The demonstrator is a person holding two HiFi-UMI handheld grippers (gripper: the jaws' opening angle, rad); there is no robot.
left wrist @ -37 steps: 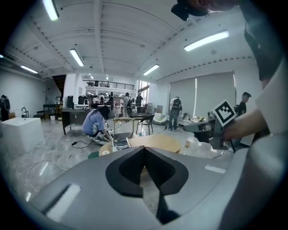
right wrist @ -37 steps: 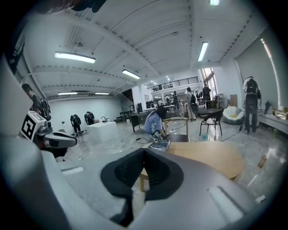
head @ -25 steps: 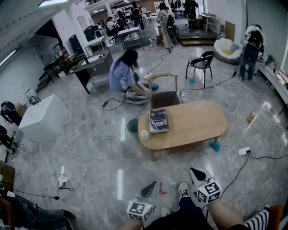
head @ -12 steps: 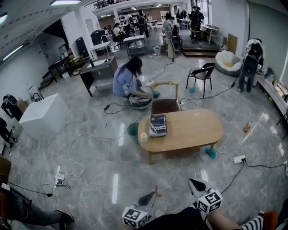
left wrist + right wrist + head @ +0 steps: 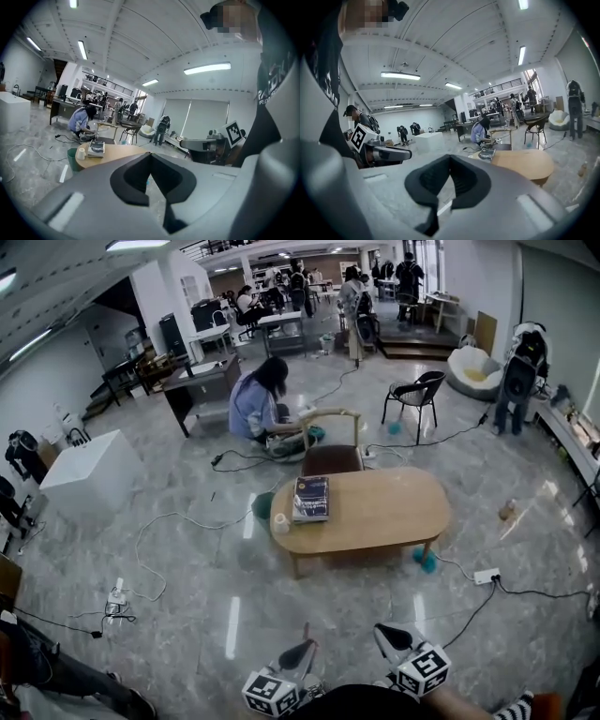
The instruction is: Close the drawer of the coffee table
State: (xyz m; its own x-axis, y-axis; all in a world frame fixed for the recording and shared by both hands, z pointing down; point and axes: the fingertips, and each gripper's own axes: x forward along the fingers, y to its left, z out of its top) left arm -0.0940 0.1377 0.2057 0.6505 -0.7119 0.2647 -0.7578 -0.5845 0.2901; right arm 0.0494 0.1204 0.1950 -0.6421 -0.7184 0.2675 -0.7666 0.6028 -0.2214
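A person in a pale blue top [image 5: 251,407] is crouching on the glossy grey floor [image 5: 187,615] near a wooden chair [image 5: 330,457]. A dark book [image 5: 311,498] is lying just beside a white cup [image 5: 280,522], with a green bin [image 5: 262,506] standing close by. A white box [image 5: 89,479] and a black chair [image 5: 412,390] are standing well apart, and a white power strip [image 5: 486,576] is lying on the floor.

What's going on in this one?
A person stands some way back from the oval light-wood coffee table, holding the left tongs and the right tongs low in front. Both tongs are shut, empty and touching nothing. A dark blue book and a small white cup sit near one end of the table. Its drawer cannot be made out from here.
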